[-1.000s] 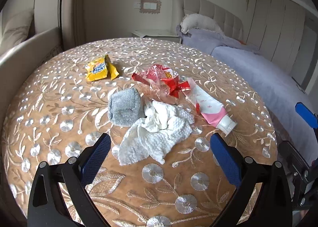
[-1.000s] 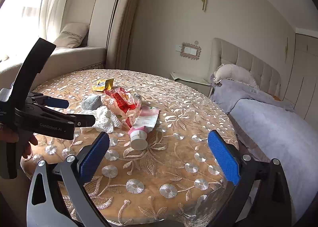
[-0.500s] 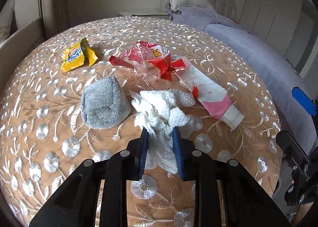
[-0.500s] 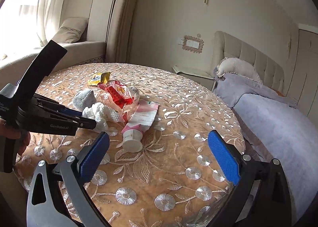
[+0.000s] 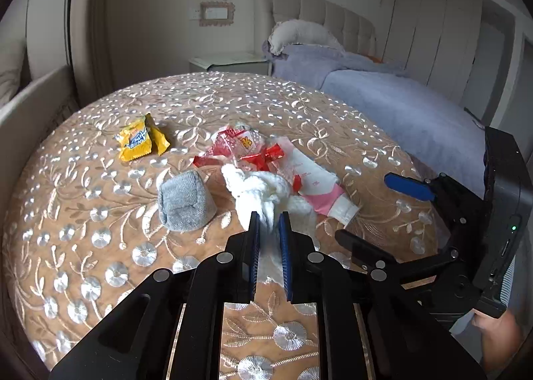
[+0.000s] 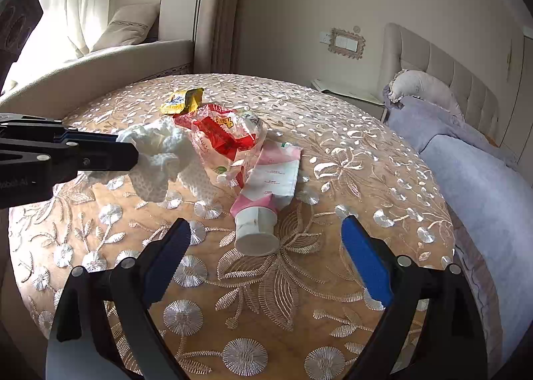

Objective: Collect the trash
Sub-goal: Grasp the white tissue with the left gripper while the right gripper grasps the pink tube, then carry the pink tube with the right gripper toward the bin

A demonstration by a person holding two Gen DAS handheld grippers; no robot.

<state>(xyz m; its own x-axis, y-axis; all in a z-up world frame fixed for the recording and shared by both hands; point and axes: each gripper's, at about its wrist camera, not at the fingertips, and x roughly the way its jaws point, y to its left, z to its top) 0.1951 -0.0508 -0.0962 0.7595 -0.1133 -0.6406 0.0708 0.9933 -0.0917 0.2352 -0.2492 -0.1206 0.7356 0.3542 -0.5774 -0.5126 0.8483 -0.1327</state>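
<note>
tissue [image 5: 263, 190] white | tube [image 5: 316, 180] pink-white | tablecloth [image 5: 83, 213] tan, silver floral

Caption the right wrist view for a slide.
Open right gripper faces pink tube; left gripper pinches crumpled white tissue.

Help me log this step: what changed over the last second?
The left hand-held gripper went from open to shut on the white tissue and has begun lifting it off the table. The right hand-held gripper moved closer to the pink tube, staying open. The wrappers and grey sock lie as before.
</note>
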